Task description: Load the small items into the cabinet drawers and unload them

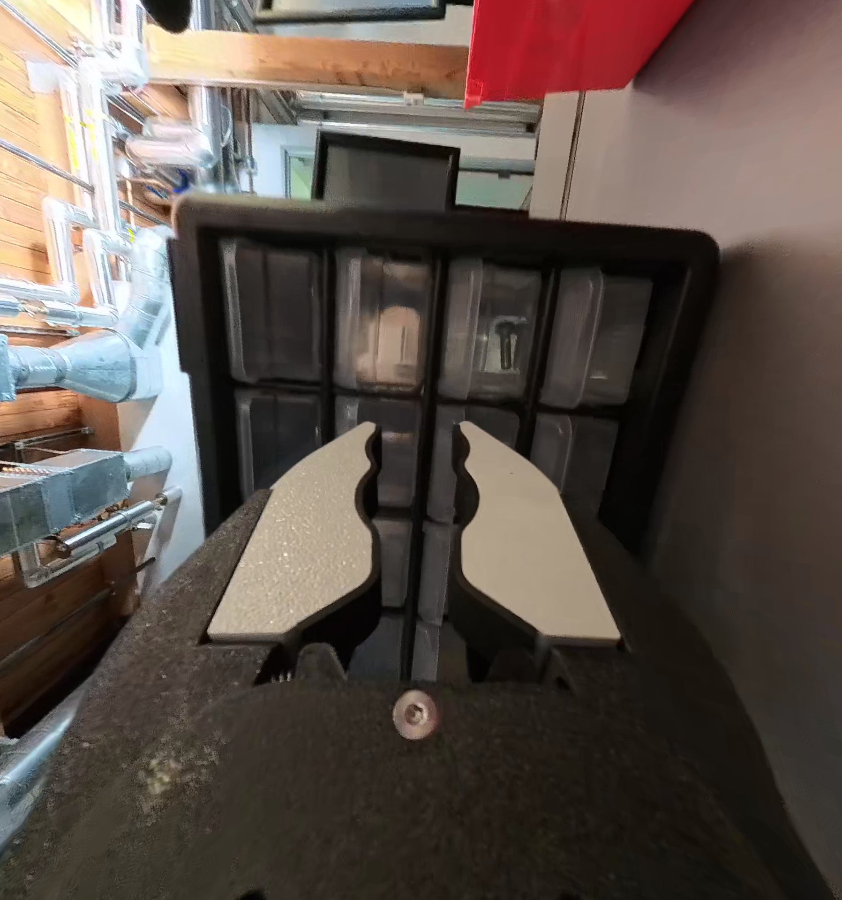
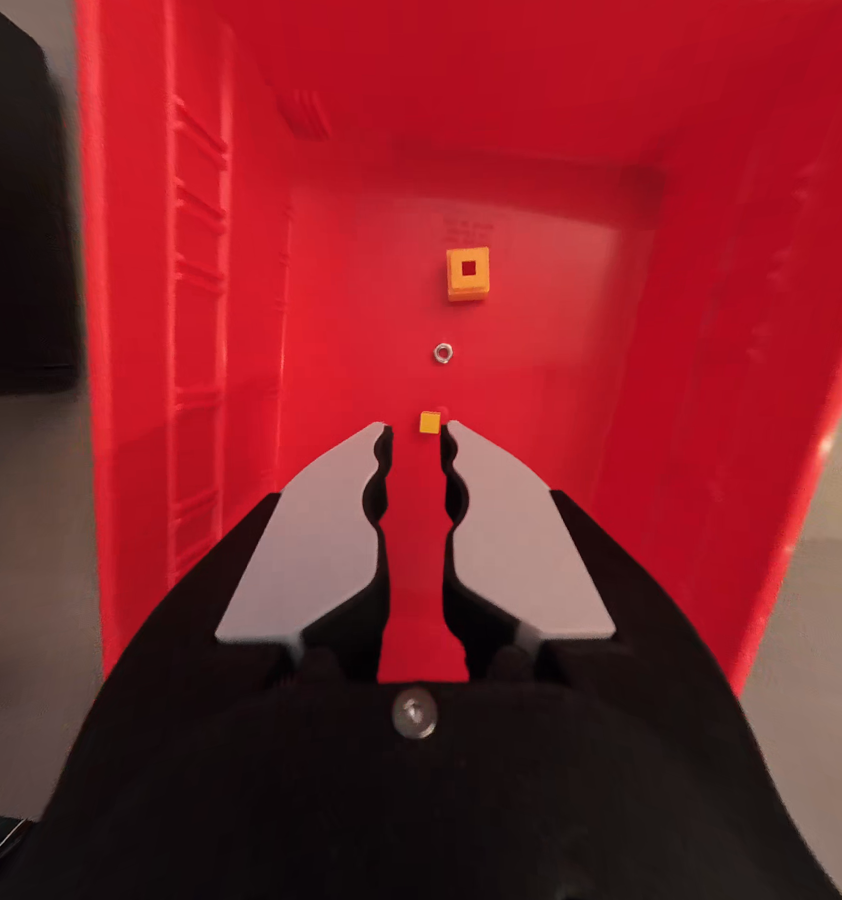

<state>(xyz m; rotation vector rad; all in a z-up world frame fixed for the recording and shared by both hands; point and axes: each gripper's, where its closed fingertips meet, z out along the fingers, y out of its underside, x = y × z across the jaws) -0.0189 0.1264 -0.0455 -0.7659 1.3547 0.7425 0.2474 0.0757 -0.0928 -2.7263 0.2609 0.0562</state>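
In the left wrist view a black cabinet with clear plastic drawers fills the middle; the view is rolled sideways. One drawer holds a dark bolt. My left gripper is open and empty, close in front of the drawers. In the right wrist view my right gripper is open and points down into a red bin. A small yellow cube lies on the bin floor just beyond the fingertips, near the right one. Farther in lie a small metal nut and an orange square block with a hole.
The cabinet stands on a grey table, with the red bin beyond it. A dark monitor stands behind the cabinet. Metal pipes and wooden boards fill the far side. A black object sits left of the bin. The tips of one gripper are about 30 centimetres away from the tips of the other. About 6 centimetres separates my right fingertips from the small yellow cube. The small metal nut lies around 7 centimetres away from my right fingertips. My left gripper's tips are some 8 centimetres from the black cabinet.
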